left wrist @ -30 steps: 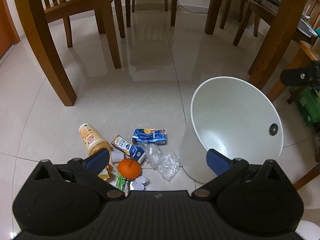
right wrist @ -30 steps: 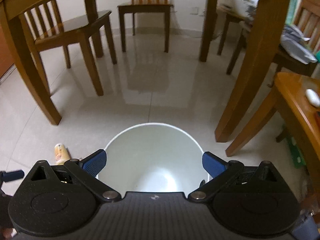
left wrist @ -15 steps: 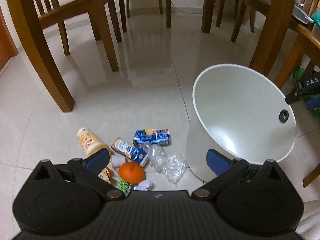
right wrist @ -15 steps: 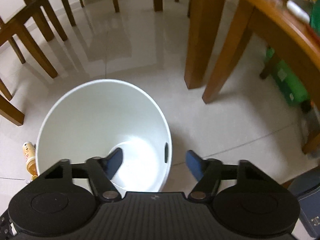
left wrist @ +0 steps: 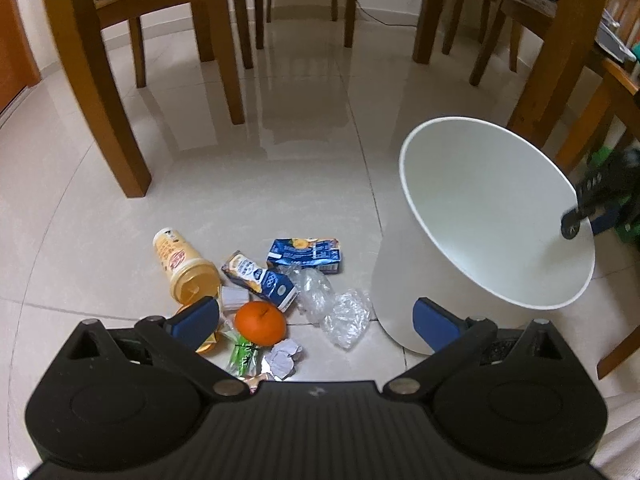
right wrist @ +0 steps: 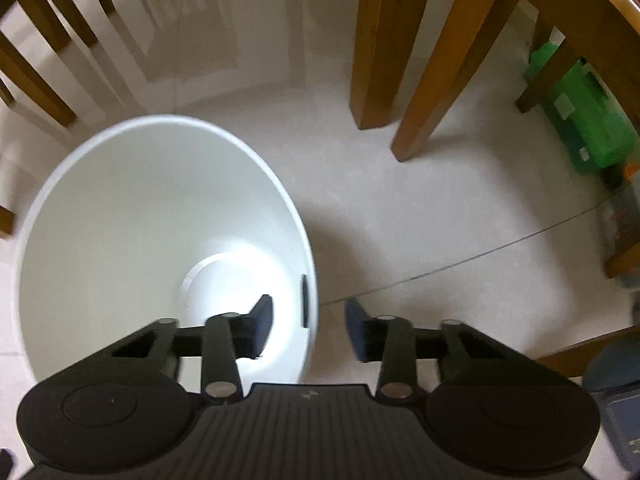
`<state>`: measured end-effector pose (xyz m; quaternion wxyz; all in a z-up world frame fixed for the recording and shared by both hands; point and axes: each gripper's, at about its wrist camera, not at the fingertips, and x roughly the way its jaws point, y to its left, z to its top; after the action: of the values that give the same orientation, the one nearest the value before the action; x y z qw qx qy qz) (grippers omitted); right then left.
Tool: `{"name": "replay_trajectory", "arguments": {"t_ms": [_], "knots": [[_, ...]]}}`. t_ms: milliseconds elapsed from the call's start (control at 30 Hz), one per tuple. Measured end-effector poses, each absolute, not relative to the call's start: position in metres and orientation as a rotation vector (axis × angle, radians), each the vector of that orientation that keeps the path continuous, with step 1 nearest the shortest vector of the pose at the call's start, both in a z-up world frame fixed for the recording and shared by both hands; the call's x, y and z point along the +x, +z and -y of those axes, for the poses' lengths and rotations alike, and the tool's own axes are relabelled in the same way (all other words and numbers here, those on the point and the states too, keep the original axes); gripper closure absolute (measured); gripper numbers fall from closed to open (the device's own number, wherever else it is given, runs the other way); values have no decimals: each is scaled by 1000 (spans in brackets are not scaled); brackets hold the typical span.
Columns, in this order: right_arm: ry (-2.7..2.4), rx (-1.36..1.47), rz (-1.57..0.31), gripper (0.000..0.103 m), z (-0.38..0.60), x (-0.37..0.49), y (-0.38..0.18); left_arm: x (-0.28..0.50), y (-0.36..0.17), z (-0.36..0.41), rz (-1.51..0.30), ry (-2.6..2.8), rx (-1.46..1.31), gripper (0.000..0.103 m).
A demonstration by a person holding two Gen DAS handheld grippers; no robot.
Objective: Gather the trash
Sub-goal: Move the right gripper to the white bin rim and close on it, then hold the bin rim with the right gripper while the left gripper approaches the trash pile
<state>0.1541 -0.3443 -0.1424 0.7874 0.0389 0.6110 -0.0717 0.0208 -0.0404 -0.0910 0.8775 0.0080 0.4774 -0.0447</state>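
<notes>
Lying on the tiled floor (left wrist: 304,168) at the left, the trash sits in one loose heap: a toppled yellow cup (left wrist: 182,266), a small milk carton (left wrist: 260,280), a blue juice box (left wrist: 306,255), crumpled clear plastic (left wrist: 334,306), an orange (left wrist: 260,323) and a paper ball (left wrist: 283,358). The left gripper (left wrist: 316,322) hangs above this pile with its fingers spread wide and nothing between them; compared with a second ago its view has barely shifted, so no piece has been lifted yet.

Just right of the heap stands the white bin (left wrist: 496,216), tipped toward the pile and empty inside. The change is on that side: the right gripper (right wrist: 308,326), which a second ago looked down over the bin with its fingers far apart, has swung round to the bin's right-hand rim and drawn them in. One finger now sits inside the wall by the handle slot, the other outside, with a gap still showing on both sides, so the rim is straddled, not clamped. I judge this readies the bin to be steadied or tilted while the left collects.
</notes>
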Motion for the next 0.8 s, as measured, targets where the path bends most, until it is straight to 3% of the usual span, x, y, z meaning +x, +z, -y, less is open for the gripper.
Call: {"name": "replay_trajectory", "arguments": {"t_ms": [100, 267, 367, 567, 733, 800], "knots": [[-153, 68, -1319, 84, 340, 158, -147, 16, -92, 33, -1003, -85, -6, 1], [-185, 14, -1323, 92, 332, 165, -148, 9, -90, 25, -1005, -55, -3, 1], [-177, -23, -1310, 92, 327, 171, -147, 6, -86, 21, -994, -40, 1, 1], [-183, -86, -1278, 88, 318, 188, -150, -4, -79, 11, -969, -4, 7, 1], [-141, -54, -1238, 77, 319, 182, -132, -11, -77, 1, -952, 24, -12, 1], [-97, -20, -1208, 59, 319, 177, -118, -11, -77, 2, -947, 25, -8, 1]]}}
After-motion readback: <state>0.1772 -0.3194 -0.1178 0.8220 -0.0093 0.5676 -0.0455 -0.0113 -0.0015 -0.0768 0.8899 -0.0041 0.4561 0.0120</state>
